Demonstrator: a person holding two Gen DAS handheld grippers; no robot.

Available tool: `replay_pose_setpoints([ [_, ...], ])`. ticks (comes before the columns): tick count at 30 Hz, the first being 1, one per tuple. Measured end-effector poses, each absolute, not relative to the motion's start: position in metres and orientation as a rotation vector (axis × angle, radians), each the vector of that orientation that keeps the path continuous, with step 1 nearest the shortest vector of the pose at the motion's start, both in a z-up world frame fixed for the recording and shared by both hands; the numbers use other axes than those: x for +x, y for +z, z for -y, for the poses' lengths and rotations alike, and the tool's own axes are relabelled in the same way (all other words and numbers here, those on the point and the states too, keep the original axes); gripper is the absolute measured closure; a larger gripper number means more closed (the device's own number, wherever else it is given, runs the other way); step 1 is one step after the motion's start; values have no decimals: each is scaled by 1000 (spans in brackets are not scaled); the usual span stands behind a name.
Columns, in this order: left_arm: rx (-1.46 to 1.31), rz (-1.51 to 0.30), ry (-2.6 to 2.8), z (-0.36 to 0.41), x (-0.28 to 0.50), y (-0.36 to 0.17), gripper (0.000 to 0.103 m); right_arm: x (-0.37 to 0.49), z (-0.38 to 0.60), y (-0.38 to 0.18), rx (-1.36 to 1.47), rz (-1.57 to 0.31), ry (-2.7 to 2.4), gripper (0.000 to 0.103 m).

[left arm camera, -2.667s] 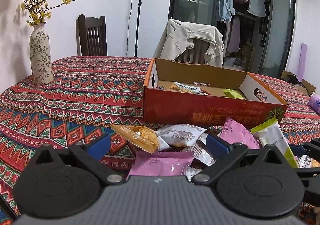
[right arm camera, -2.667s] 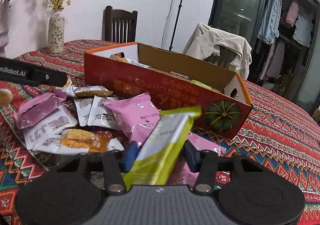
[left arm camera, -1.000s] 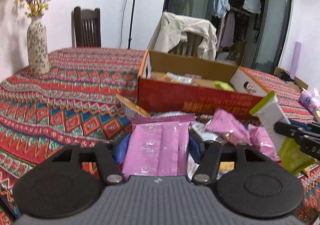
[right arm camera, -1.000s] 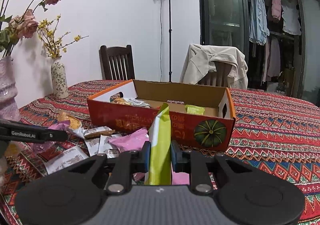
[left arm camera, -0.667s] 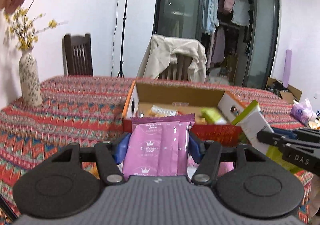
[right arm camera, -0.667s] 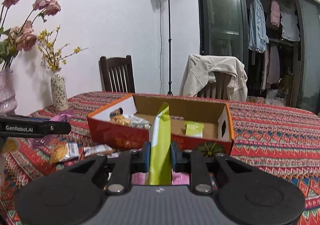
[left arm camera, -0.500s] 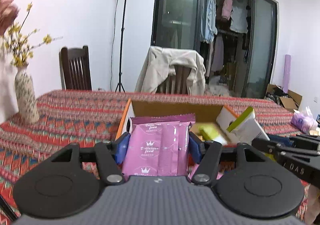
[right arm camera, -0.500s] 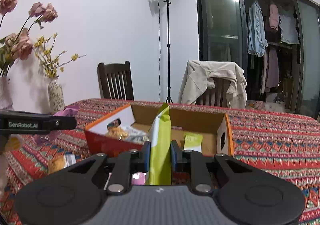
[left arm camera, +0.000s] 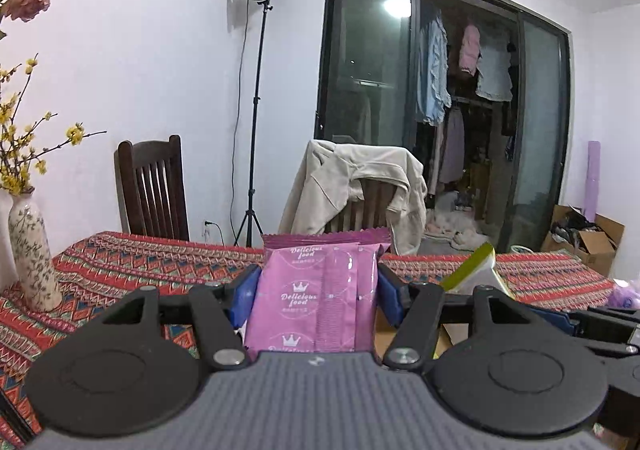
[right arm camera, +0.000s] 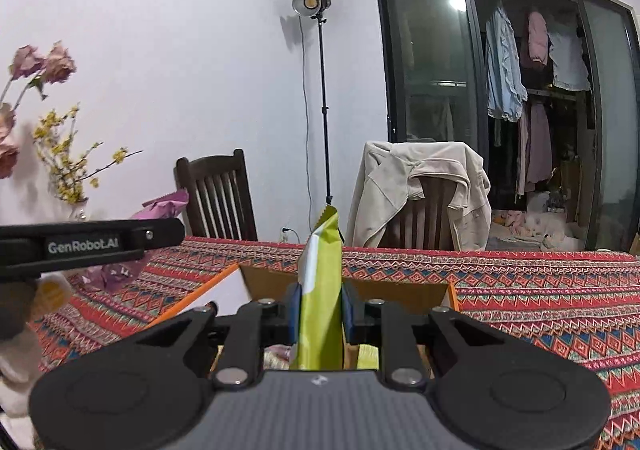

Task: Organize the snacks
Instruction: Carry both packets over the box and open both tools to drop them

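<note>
My left gripper is shut on a pink snack packet printed "Delicious food", held upright above the table. My right gripper is shut on a green and white snack packet, held on edge over the open cardboard box. The green packet also shows in the left wrist view, with the right gripper's arm at the right. The left gripper's arm and pink packet show at the left of the right wrist view. The snack pile on the table is hidden below both grippers.
A patterned red tablecloth covers the table. A floral vase stands at the left. A dark wooden chair and a chair draped with a beige jacket stand behind the table, with a light stand between them.
Both grippers have closed on their packets, lifted them from the snack pile and moved forward over the box. The box has dropped low in both views.
</note>
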State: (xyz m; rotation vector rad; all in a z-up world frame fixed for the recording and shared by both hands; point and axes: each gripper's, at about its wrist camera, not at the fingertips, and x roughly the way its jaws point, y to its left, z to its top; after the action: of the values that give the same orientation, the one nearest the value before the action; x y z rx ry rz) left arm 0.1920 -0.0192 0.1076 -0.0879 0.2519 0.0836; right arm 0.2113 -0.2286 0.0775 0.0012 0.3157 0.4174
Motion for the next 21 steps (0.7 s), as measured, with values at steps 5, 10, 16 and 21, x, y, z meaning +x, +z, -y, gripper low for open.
replay_pose_setpoints([
  [5, -115, -253, 154, 14, 232, 97, 41, 246, 221, 78, 17, -333, 392, 83],
  [10, -134, -330, 171, -3, 265, 63, 41, 274, 212, 63, 34, -357, 366, 83],
  [16, -131, -402, 204, -19, 284, 40, 41, 300, 207, 35, 58, -392, 359, 83],
  [21, -121, -421, 224, -20, 284, 36, 40, 311, 204, 17, 54, -448, 358, 83],
])
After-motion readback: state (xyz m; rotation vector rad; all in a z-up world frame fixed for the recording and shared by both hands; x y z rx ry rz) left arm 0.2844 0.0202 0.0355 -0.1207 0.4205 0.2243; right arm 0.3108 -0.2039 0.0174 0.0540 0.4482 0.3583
